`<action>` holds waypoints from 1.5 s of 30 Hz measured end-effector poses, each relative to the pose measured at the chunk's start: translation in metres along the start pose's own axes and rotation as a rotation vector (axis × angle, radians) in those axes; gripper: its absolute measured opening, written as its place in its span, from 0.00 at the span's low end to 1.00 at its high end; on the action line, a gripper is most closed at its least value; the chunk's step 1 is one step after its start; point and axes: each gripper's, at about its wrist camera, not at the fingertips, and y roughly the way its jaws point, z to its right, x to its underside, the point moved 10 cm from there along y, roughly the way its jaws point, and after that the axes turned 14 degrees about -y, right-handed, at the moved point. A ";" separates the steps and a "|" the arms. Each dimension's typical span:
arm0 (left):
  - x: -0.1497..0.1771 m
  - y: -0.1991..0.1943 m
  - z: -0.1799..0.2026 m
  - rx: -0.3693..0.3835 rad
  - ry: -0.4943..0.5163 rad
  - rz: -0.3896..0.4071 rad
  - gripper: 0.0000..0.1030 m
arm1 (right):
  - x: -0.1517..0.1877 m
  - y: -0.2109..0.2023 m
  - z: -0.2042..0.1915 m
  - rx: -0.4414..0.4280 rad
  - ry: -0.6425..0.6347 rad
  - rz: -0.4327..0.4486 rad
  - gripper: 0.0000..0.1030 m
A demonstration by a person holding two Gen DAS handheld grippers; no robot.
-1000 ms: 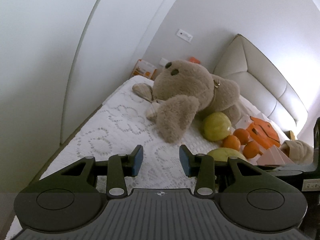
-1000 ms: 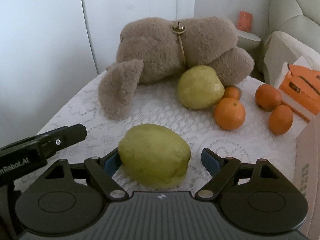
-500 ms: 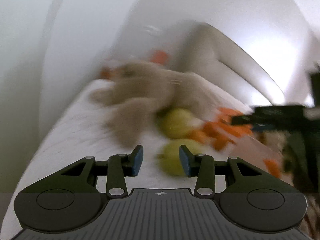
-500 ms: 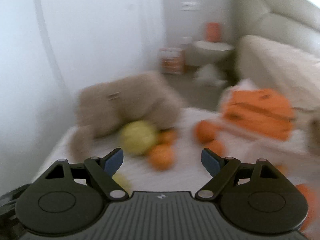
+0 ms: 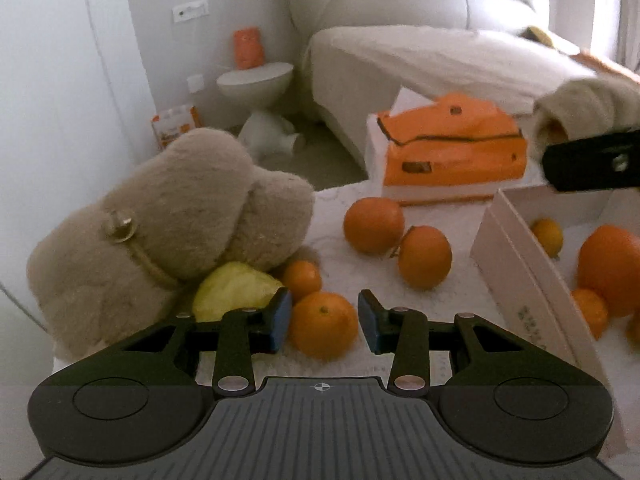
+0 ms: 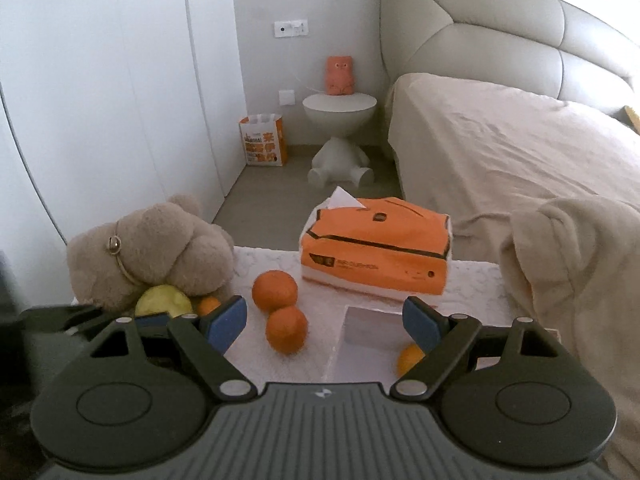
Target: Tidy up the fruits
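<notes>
My left gripper (image 5: pixel 323 322) is open, with an orange (image 5: pixel 322 325) on the white cloth between its fingers, not squeezed. A yellow-green fruit (image 5: pixel 236 292) lies left of it against the teddy bear (image 5: pixel 168 236), with a small orange (image 5: pixel 302 279) beside it. Two more oranges (image 5: pixel 400 240) lie farther back. A white box (image 5: pixel 532 276) at the right holds several oranges. My right gripper (image 6: pixel 326 320) is open and empty, raised above the box (image 6: pixel 360 340), which shows one small orange (image 6: pixel 410 358). The two oranges (image 6: pixel 280 308) lie left of the box.
An orange tissue box (image 6: pixel 376 256) stands behind the fruit. A beige plush (image 6: pixel 572 280) lies at the right. The bed (image 6: pixel 520 140), a white side table (image 6: pixel 340 108) and a paper bag (image 6: pixel 264 144) are beyond the table edge.
Both grippers swung to the right. The right gripper left the yellow-green fruit it had straddled and rose above the box. The left gripper now straddles an orange.
</notes>
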 end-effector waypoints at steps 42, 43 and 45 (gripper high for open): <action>0.095 -0.110 -0.136 0.150 -0.482 0.147 0.22 | 0.015 0.113 -0.112 -0.207 -0.040 -0.215 0.62; 0.097 -0.109 -0.137 0.158 -0.496 0.146 0.22 | 0.014 0.113 -0.115 -0.202 -0.051 -0.213 0.62; 0.099 -0.108 -0.135 0.173 -0.514 0.144 0.22 | 0.012 0.111 -0.118 -0.201 -0.069 -0.210 0.62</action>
